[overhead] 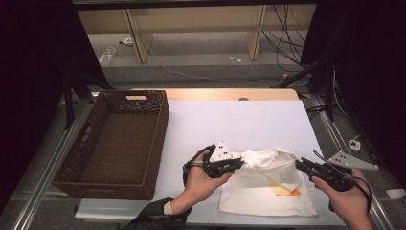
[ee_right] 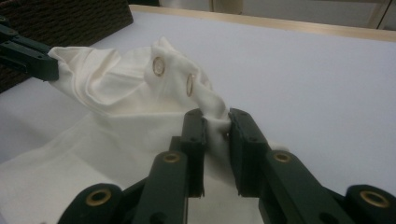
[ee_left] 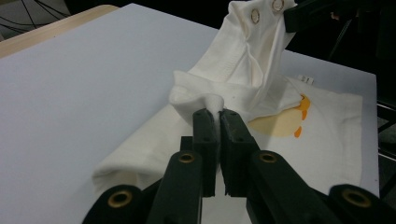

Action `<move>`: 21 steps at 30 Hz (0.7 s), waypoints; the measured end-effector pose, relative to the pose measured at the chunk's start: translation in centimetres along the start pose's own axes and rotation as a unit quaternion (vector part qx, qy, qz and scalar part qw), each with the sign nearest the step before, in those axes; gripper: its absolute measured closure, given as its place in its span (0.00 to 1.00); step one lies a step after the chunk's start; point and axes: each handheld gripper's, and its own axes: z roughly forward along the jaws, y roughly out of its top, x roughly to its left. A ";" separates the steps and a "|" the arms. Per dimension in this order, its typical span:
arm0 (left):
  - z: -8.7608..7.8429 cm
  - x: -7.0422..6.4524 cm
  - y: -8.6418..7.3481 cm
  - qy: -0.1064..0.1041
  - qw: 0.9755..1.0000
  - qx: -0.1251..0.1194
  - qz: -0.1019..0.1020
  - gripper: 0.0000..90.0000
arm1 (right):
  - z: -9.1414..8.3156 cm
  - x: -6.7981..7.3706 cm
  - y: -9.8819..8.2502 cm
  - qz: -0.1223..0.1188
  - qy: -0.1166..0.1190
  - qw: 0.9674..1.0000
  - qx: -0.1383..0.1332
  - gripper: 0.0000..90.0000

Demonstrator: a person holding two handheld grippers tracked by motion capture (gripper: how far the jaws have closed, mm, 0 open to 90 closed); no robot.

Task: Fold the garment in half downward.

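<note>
One white baby garment (overhead: 268,184), two snaps at its neckline. My left gripper (overhead: 239,164) and right gripper (overhead: 299,165) each clamp its upper edge. One wicker basket (overhead: 158,139) left; bare table (overhead: 230,120) beyond.

**Where there is room and what is in the way**

The worktop (overhead: 239,120) is bare and white behind the white garment (overhead: 268,191), all the way to its far edge. A hand could slide there freely. On the left stands a big brown basket (overhead: 115,139) with tall walls. It blocks the way at worktop level, so a hand must go over its rim. A bare strip lies between the basket and the garment. The left gripper (overhead: 238,164) and the right gripper (overhead: 300,165) sit at the garment's near corners, with cloth stretched between them.
</note>
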 end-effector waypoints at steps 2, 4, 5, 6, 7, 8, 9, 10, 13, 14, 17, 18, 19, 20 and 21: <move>0.0 -0.1 0.0 -0.001 1.000 0.000 0.001 0.95 | 0.0 0.0 0.0 0.000 -0.001 1.000 0.000 0.86; 0.0 -0.1 0.0 -0.001 1.000 0.000 0.002 0.95 | 0.0 0.0 0.0 0.000 -0.001 1.000 0.001 0.86; 0.0 -0.1 0.0 -0.002 1.000 0.000 0.003 0.95 | 0.0 0.0 0.0 0.000 -0.002 1.000 0.001 0.86; 0.0 -0.2 0.0 -0.002 1.000 0.000 0.003 0.95 | 0.0 0.0 0.0 0.000 -0.002 1.000 0.002 0.86; 0.0 -0.2 0.0 -0.002 1.000 0.000 0.003 0.95 | 0.0 0.0 0.0 0.000 -0.003 1.000 0.002 0.86; 0.0 -0.2 0.0 -0.003 1.000 0.001 0.003 0.95 | 0.0 0.0 0.0 0.001 -0.003 1.000 0.002 0.86; 0.0 -0.2 0.0 -0.003 1.000 0.001 0.003 0.95 | 0.0 0.0 0.0 0.000 -0.004 1.000 0.004 0.86; 0.0 -0.3 0.0 -0.003 1.000 0.001 0.003 0.95 | 0.0 0.0 -0.1 -0.001 -0.004 1.000 0.004 0.86; 0.0 -0.3 0.0 -0.005 1.000 0.000 0.004 0.95 | -0.1 0.1 -0.3 0.002 -0.004 1.000 0.003 0.86; 0.0 -0.4 0.0 -0.005 1.000 0.001 0.004 0.95 | -0.3 0.0 -0.3 0.000 -0.004 1.000 0.005 0.86; 0.0 -0.4 0.0 -0.004 1.000 0.001 0.005 0.95 | -0.2 0.1 -0.4 0.001 -0.004 1.000 0.002 0.86; 0.0 -0.4 0.0 -0.004 1.000 0.001 0.006 0.95 | -0.2 0.1 -0.4 0.000 -0.004 1.000 0.002 0.86; 0.0 -0.4 0.0 -0.004 1.000 0.001 0.006 0.95 | -0.2 0.1 -0.4 0.000 -0.004 1.000 0.002 0.86; 0.0 -0.4 0.0 -0.004 1.000 0.001 0.005 0.95 | -0.2 0.1 -0.4 0.000 -0.004 1.000 0.002 0.86; 0.0 -0.4 0.0 -0.004 1.000 0.001 0.005 0.95 | -0.2 0.1 -0.4 0.000 -0.003 1.000 0.002 0.86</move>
